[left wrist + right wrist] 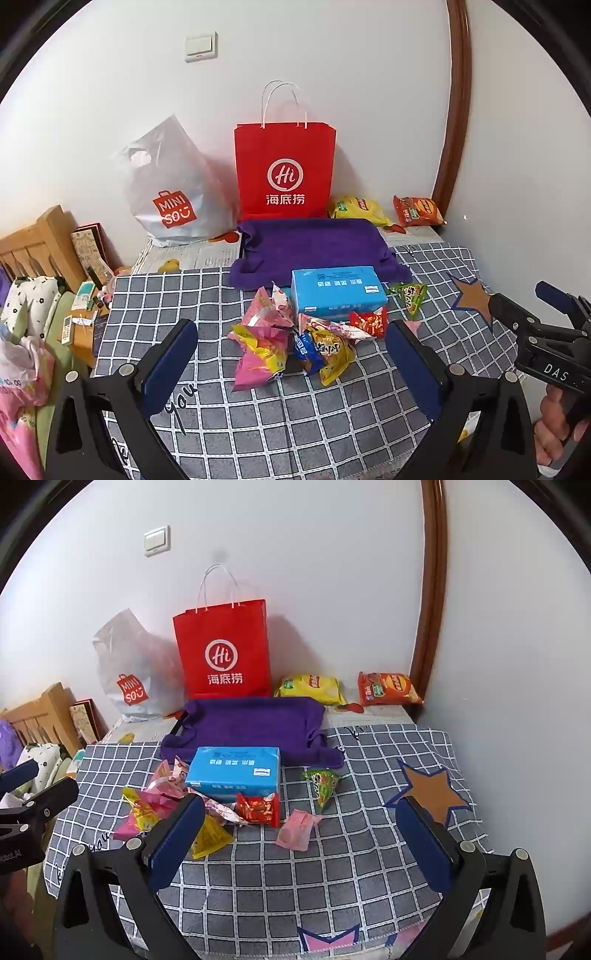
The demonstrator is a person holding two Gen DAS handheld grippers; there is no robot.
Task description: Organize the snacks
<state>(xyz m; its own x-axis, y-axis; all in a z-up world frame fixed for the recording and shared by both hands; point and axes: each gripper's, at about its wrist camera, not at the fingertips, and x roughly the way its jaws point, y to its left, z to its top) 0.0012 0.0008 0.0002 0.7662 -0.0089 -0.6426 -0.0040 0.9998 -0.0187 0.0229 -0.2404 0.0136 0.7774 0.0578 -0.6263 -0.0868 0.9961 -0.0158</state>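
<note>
Snack packets [295,343] lie in a loose heap at the middle of the left wrist frame, on the grey-and-white checked cloth [332,424] over the tabletop: crinkled foil and plastic wrappers in pink, yellow, blue and red, mostly pillow-shaped. A green triangular packet [410,295] sits apart, right of centre, and a flat pink sachet [297,829] lies at the centre of the right wrist frame. Just behind the heap stands a blue rectangular tissue pack [338,291], touching a folded purple towel [314,247]. Against the wall, upper centre, stands a stiff red paper bag [286,170] with a soft plastic Miniso bag [173,195] to its left; two crisp bags [351,688], yellow and orange, lie right. The left claw [291,360] and right claw [299,840] both gape wide, holding nothing.
</note>
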